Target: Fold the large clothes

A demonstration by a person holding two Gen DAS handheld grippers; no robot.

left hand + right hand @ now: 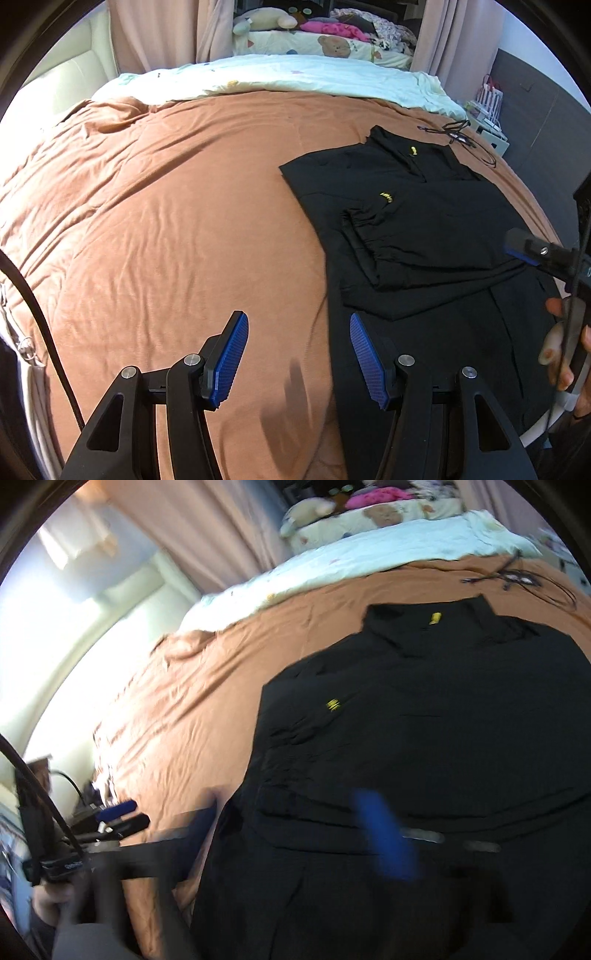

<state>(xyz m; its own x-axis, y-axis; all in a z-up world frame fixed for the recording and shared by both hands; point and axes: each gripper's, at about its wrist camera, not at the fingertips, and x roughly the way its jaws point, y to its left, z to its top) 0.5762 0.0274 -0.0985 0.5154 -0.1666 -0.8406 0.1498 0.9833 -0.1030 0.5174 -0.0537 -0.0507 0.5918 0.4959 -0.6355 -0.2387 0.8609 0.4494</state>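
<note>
A large black jacket (413,229) with small yellow marks lies spread on the brown bedspread (166,206), collar toward the far end, one sleeve folded across its chest. My left gripper (299,354) is open and empty, above the jacket's near left edge. My right gripper shows in the left wrist view (524,247) at the jacket's right side, held in a hand. In the right wrist view the jacket (424,738) fills the right half. The right gripper (295,838) there is motion-blurred, jaws apart, with nothing seen between them. The left gripper (122,814) sits at the left edge.
A pale quilt (288,77) and pillows with soft toys (314,33) lie at the far end of the bed. A black cable (461,134) lies beyond the collar. Curtains (159,33) hang behind. A shelf with items (487,110) stands right of the bed.
</note>
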